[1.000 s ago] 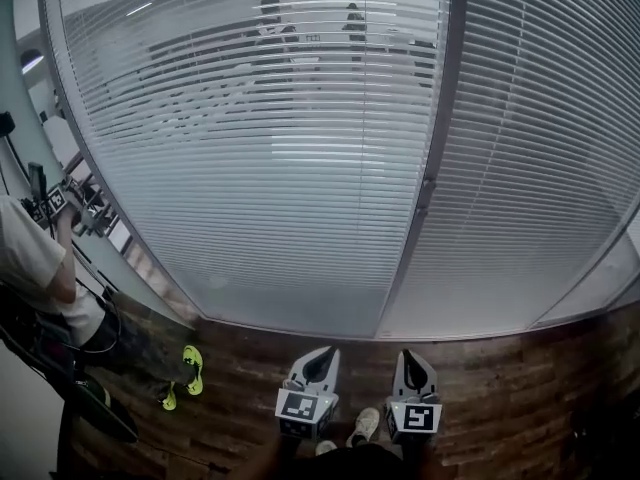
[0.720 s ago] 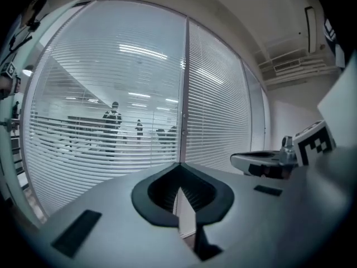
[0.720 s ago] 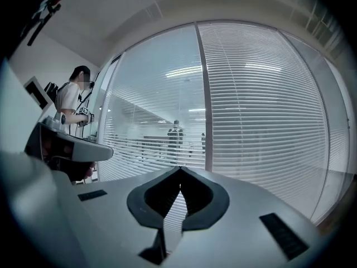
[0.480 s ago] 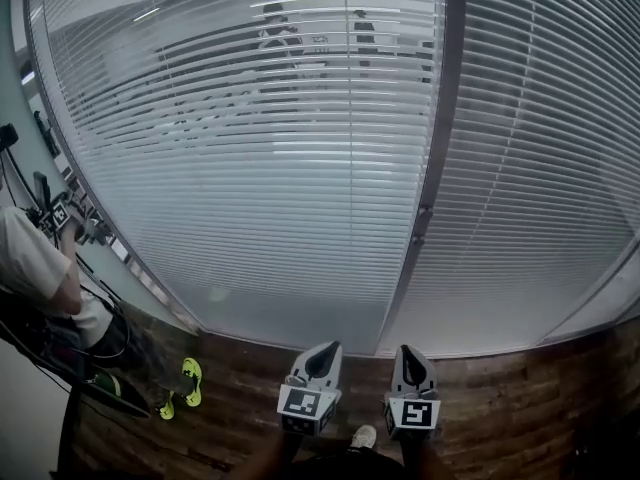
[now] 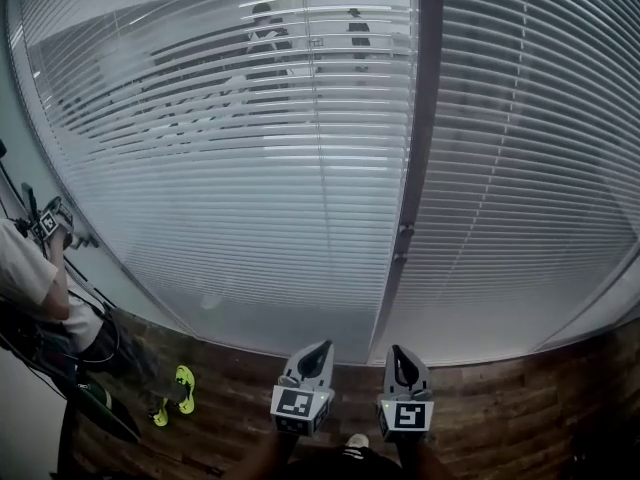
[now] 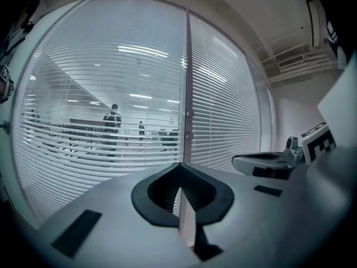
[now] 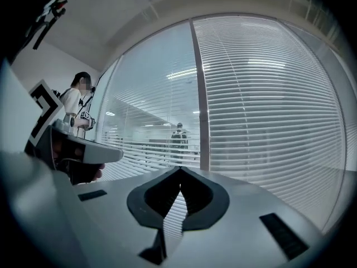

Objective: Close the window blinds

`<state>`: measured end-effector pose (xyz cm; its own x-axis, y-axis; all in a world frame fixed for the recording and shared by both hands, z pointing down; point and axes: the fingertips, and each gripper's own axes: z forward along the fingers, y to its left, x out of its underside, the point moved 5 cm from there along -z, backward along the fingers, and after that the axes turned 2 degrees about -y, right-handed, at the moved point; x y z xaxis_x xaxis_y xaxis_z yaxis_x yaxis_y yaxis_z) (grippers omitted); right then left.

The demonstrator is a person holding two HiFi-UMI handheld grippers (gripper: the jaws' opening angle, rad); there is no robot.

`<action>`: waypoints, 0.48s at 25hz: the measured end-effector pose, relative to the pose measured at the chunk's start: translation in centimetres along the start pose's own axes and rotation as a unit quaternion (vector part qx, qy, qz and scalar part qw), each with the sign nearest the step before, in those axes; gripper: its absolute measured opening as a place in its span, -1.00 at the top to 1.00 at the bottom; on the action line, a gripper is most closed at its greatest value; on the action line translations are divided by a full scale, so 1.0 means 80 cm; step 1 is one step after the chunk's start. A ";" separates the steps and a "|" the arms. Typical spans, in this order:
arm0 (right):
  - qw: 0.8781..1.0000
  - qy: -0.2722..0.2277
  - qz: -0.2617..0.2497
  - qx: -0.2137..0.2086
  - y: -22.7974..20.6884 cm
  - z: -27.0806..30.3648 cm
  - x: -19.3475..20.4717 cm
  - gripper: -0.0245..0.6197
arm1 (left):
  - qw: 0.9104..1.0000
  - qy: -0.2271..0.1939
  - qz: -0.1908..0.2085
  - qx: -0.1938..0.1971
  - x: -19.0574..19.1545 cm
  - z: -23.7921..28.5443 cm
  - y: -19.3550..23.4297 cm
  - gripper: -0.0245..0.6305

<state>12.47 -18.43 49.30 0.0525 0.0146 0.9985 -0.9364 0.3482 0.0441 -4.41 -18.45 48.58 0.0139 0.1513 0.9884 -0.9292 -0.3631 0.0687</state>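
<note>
The floor (image 5: 500,408) is made of dark brown wood planks with rough-looking lines. It runs up to a big glass wall. A grey post (image 5: 415,138) stands in the middle of the wall and splits it in two. Two small round knobs (image 5: 400,243) sit on the post, one just above the other.

The window blinds (image 5: 250,198) hang flat against the glass on both sides of the post and reach almost to the floor. They are made of many thin, pale, flat strips that lie sideways. The strips on the left side have gaps, and two people (image 5: 262,28) show through them in a room behind. The right side (image 5: 540,168) shows hardly anything behind it.

At the far left a person (image 5: 35,288) in a white shirt stands on the wood, with bright yellow-green shoes (image 5: 183,386).

The left gripper (image 5: 318,350) and the right gripper (image 5: 398,353) are smooth and grey, with black ribbed pads. They are side by side, low down, pointing at the blinds but well apart from them. Both have their jaws pressed together at the tips, and they are holding nothing.
</note>
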 end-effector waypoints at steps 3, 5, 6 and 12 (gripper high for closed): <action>1.000 -0.018 -0.014 -0.019 0.009 0.000 -0.008 0.91 | 1.000 -0.006 0.008 0.002 0.002 -0.005 -0.005 0.93; 0.999 -0.027 -0.016 -0.025 0.017 0.001 -0.020 0.91 | 1.000 -0.012 0.009 0.002 -0.005 -0.011 -0.007 0.93; 0.999 -0.026 -0.011 -0.023 0.017 0.004 -0.024 0.91 | 1.000 -0.014 0.009 0.000 -0.007 -0.010 -0.006 0.93; 0.999 -0.022 -0.013 -0.030 -0.003 0.035 -0.008 0.91 | 0.999 -0.027 0.013 -0.024 0.003 0.020 0.012 0.93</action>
<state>11.70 -21.14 48.72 0.0596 -0.0366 0.9976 -0.9122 0.4038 0.0693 -4.73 -20.28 49.06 0.0090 0.0915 0.9958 -0.9463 -0.3211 0.0381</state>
